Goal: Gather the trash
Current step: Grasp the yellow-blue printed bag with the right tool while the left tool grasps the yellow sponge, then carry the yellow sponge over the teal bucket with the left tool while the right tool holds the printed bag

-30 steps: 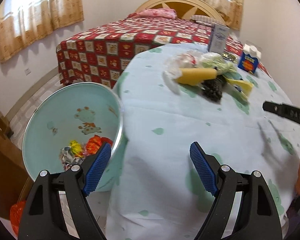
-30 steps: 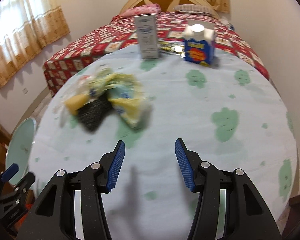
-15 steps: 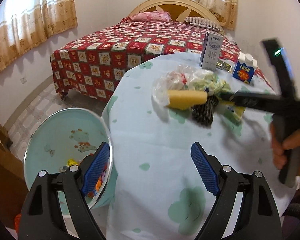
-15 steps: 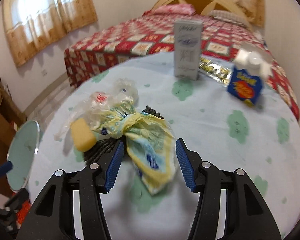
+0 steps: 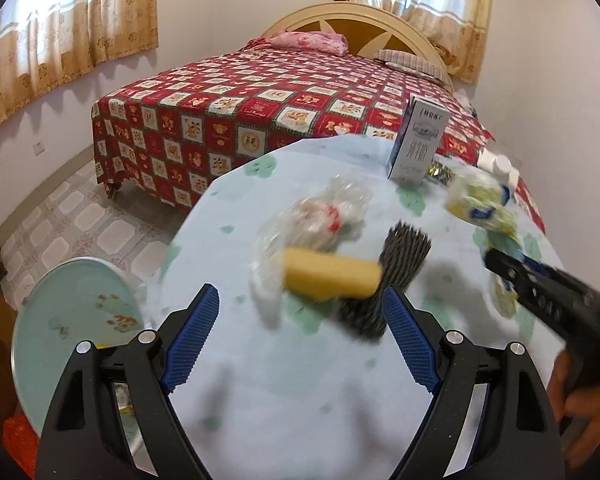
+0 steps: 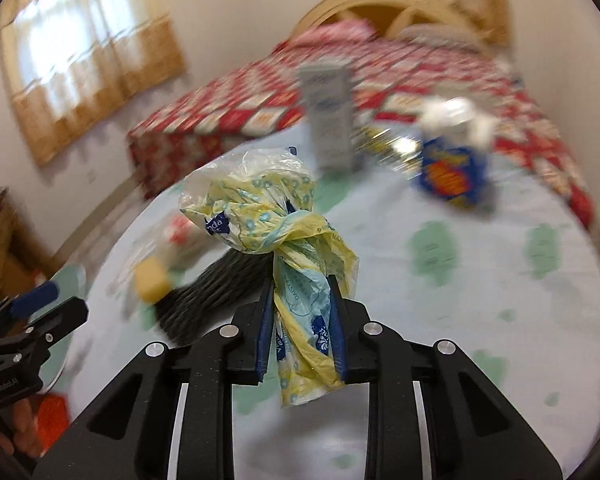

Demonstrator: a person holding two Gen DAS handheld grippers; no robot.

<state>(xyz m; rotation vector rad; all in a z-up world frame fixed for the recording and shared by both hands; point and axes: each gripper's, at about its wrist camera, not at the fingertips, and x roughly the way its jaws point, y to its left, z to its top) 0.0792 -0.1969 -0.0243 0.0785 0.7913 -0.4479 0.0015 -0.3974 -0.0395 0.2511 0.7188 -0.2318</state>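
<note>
My right gripper [image 6: 300, 292] is closing on a knotted yellow-and-blue plastic bag [image 6: 252, 208]. Both pads press its lower part, and it hangs above the table. In the left wrist view the same bag [image 5: 476, 204] is blurred at the right, above the right gripper's black fingers. My left gripper [image 5: 300, 298] is open over the green-patterned tablecloth [image 5: 284, 392] with nothing between its fingers. Just beyond its tips lie a yellow sponge [image 5: 332, 276], a crumpled clear plastic bag [image 5: 320, 216] and a black scrubber [image 5: 404, 248]. A teal trash bin [image 5: 40, 320] stands on the floor at the lower left.
A tall white carton [image 5: 418, 144] and a blue carton [image 6: 452, 176] stand at the table's far side, with a shiny packet [image 6: 384, 142] between them. A bed with a red patterned cover [image 5: 260, 112] lies behind. Something orange [image 5: 16, 440] lies on the floor by the bin.
My right gripper came up to the pile, shut on the yellow bag and raised it. My left gripper swung from over the bin toward the sponge on the table.
</note>
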